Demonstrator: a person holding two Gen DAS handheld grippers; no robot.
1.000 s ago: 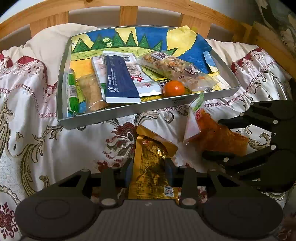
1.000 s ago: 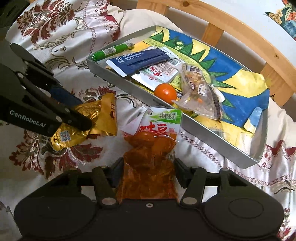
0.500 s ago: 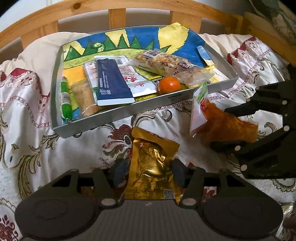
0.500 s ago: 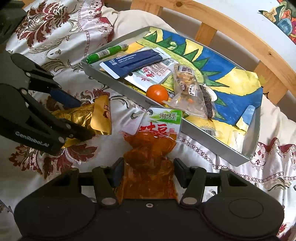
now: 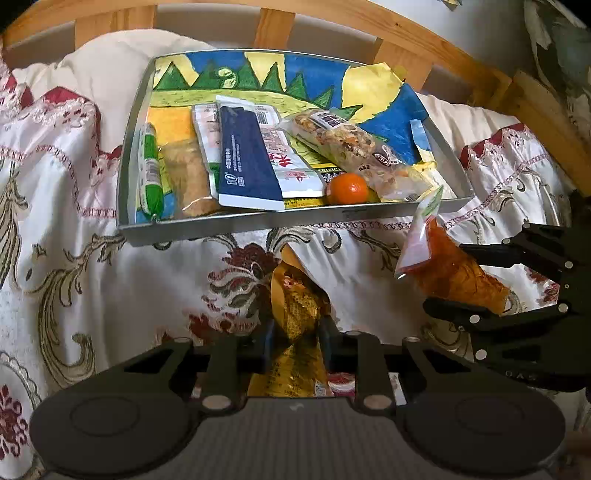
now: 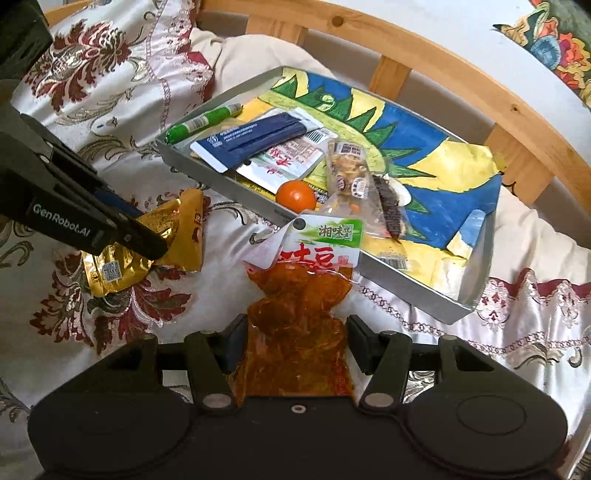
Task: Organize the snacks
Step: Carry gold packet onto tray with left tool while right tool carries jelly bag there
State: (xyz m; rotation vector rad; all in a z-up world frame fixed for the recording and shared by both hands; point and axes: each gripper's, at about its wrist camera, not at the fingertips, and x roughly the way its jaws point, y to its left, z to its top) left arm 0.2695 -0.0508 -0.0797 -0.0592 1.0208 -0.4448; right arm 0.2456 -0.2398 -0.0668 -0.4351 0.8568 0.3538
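Carrying orange pouch (image 6: 295,332), clamped by right gripper (image 6: 293,341) | long axis aimed at tray (image 6: 417,291), nearer than left gripper (image 5: 295,341), clamped on gold packet (image 5: 295,332)

A bed covered by a floral quilt (image 5: 122,295) carries everything. Ahead of both grippers, a metal tray (image 5: 236,226) sits directly on the quilt, against a cream pillow (image 5: 122,55) by the wooden headboard (image 5: 436,33).

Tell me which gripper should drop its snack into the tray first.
Right, probably. The right gripper holds the orange packet, whose top already overlaps the tray edge. The left gripper holds the gold packet farther back over the bedspread.
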